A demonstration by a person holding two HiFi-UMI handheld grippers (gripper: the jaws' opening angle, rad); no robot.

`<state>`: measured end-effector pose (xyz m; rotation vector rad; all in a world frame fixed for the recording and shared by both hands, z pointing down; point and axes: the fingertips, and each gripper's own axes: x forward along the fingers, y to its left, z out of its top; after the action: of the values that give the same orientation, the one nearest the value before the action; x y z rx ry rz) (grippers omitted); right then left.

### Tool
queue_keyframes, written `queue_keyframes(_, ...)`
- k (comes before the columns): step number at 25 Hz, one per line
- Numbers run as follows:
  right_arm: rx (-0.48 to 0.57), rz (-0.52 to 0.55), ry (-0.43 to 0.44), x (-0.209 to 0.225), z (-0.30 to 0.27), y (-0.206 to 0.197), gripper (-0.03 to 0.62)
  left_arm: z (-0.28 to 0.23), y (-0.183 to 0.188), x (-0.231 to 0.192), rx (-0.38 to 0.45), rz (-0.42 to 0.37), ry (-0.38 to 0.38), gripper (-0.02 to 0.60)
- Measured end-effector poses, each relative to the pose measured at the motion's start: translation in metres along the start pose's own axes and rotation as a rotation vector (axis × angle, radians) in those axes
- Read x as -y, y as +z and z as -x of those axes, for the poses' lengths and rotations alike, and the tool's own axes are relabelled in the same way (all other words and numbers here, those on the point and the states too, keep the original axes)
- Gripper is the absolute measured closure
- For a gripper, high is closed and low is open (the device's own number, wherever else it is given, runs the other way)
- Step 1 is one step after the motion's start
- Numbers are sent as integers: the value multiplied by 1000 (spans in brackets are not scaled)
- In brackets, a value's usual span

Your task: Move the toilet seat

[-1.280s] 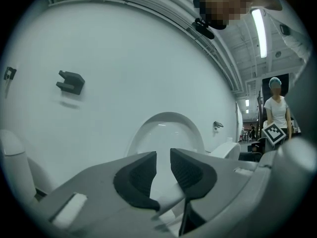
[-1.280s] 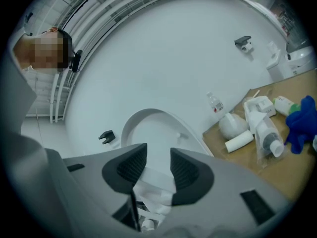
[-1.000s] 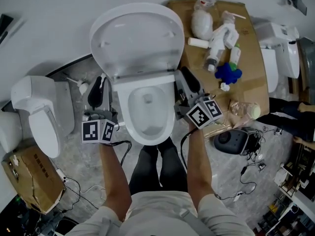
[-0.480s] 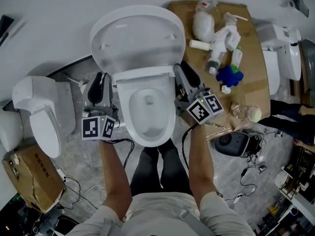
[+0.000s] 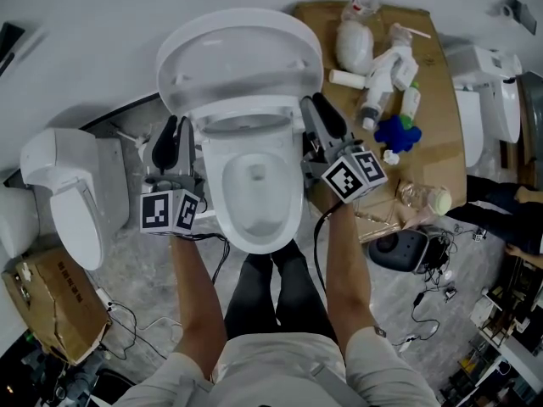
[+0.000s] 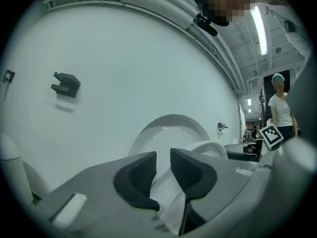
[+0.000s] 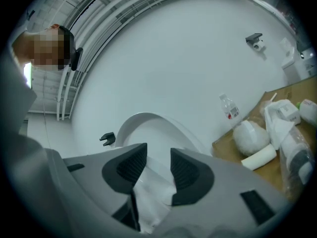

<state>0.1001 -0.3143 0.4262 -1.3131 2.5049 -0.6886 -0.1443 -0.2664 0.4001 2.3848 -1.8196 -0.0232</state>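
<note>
Part-raised toilet seat [image 5: 246,113] sits over bowl [image 5: 219,195], under upright lid [image 5: 237,58]. The left gripper [image 5: 172,127] and right gripper [image 5: 310,108] flank its rear corners, jaws narrow, apparently pinching its white rim.

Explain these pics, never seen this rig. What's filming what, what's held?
No robot: a person holds a two-jaw gripper in each hand. The top-down picture comes from a camera on their head; the other two come from cameras riding on the grippers, looking along the jaws. The left gripper and right gripper each clamp a side of the seat, which looks tilted partway up in front of the raised lid. The marker cubes are part of the grippers. On the floor: cardboard with bottles and a blue object, plus other toilets.
</note>
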Motion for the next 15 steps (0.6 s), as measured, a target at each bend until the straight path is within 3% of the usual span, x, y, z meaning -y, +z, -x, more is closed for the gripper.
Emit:
queue_keyframes(7, -1, 7, 7, 4, -11, 2, 444, -9, -12, 6, -33, -12, -29, 440)
queue_keyframes(15, 4, 20, 11, 8, -21, 3, 444, -24, -12, 0, -34, -16, -14, 440)
